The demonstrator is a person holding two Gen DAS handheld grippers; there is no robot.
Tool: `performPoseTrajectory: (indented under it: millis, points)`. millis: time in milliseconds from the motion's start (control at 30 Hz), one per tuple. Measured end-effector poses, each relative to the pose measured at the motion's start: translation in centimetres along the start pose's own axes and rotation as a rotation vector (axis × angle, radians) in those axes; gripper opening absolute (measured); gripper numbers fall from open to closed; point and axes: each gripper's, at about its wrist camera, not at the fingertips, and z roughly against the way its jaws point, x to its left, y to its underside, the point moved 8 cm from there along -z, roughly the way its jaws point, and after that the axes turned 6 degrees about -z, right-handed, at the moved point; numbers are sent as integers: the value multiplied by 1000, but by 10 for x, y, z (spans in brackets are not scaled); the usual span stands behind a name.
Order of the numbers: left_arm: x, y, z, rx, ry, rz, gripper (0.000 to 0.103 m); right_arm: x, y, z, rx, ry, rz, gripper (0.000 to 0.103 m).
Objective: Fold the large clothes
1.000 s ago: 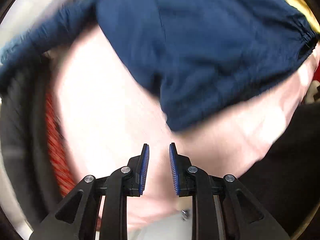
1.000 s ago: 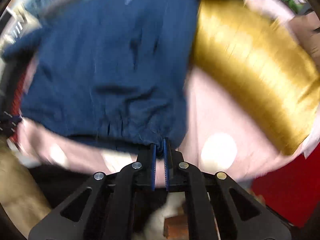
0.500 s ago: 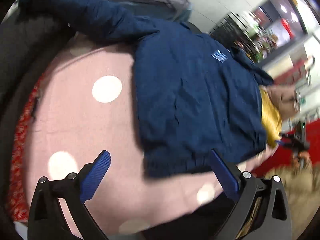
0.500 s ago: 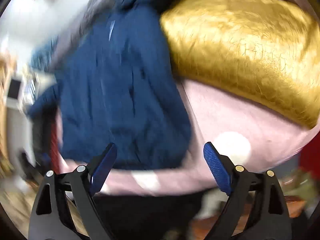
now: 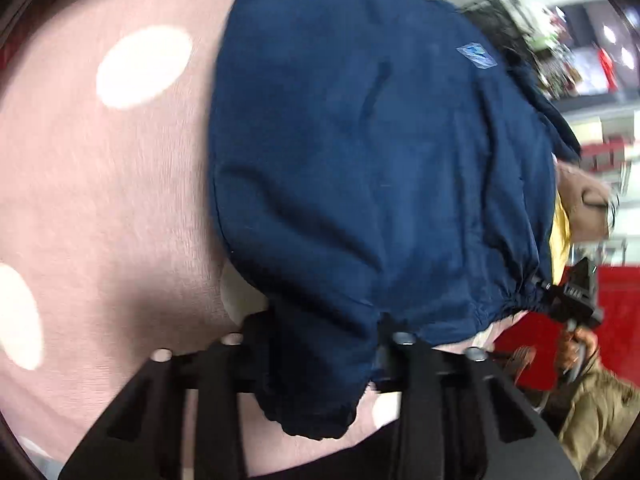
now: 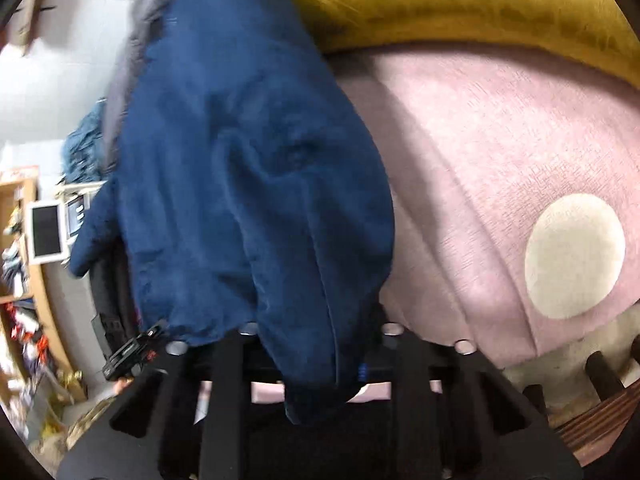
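Navy jacket (image 5: pixel 360 160) hem pinched in both: left tongs (image 5: pixel 320 344), right tongs (image 6: pixel 316 356) just closed narrow

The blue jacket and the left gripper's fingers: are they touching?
Touching. In the left wrist view the blue jacket's hem is bunched between the left gripper's fingers, which have just been closing, and drapes over them with no gap.

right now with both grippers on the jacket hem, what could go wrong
1. The left gripper and right gripper, jaws just closing, each hold a small bunch of the navy jacket; it may slip out when lifted.
2. The hem sits near the pink spotted cover's edge and could slide off.
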Motion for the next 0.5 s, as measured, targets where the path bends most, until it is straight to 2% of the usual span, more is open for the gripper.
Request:
performPoseTrajectory:
  millis: [133, 200, 333, 433, 467, 500]
  points:
    - [-18, 8, 33, -18, -52, -173, 25, 19, 14, 27, 3, 30, 147, 17]
    - [-18, 11, 41, -9, -67, -194, 24, 20, 21, 35, 25, 44, 188, 17]
    - [-3, 30, 39, 35, -91, -171, 24, 2, 43, 21, 98, 87, 181, 17]
    - [8, 42, 15, 71, -150, -125, 26, -13, 59, -1, 129, 148, 160, 17]
    - [14, 42, 7, 80, -161, -99, 30, -15, 59, -7, 128, 167, 148, 17]
    - [21, 41, 1, 89, -181, -67, 40, -19, 57, -14, 125, 194, 138, 18]
